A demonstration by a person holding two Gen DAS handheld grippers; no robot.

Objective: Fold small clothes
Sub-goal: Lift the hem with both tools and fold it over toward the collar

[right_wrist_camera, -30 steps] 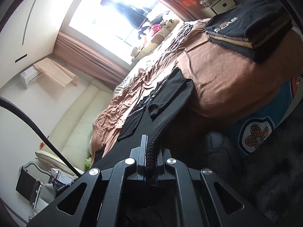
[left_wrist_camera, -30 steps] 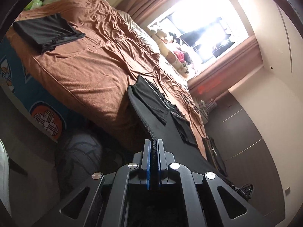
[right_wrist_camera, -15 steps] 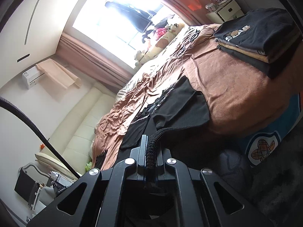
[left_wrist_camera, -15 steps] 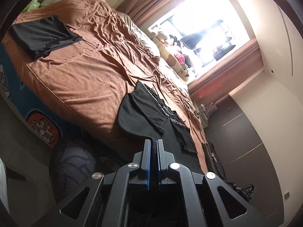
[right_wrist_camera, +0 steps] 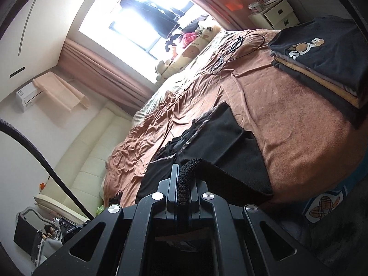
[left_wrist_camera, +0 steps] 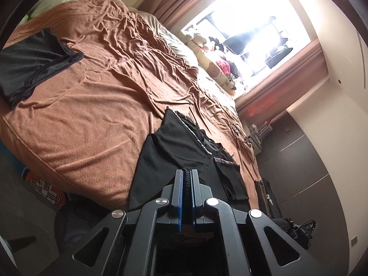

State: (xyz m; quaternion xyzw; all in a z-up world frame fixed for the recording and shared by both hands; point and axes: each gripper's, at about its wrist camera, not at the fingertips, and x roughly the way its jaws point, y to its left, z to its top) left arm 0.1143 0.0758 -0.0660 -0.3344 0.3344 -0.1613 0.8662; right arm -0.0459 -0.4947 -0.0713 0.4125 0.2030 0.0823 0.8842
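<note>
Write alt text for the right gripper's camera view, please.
The right gripper, shut on the ribbed hem of a black fabric garment, holds it over a bed's brown blanket. A stack of folded dark shirts sits at the far right.

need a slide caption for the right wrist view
Right gripper shut on a black garment's hem, over the brown bedspread near folded clothes.

Daylight interior, both views. Source: one window (left_wrist_camera: 248,30), blown out to white glare, panes barely legible. Bedspread (left_wrist_camera: 92,105) evenly lit, creases casting soft shadows; floor (right_wrist_camera: 340,237) beside the bed dim. Gripper frames in the foreground dark, slightly soft. Strong fisheye bending of walls and bed edge; black vignette in the corners. No motion blur visible.
</note>
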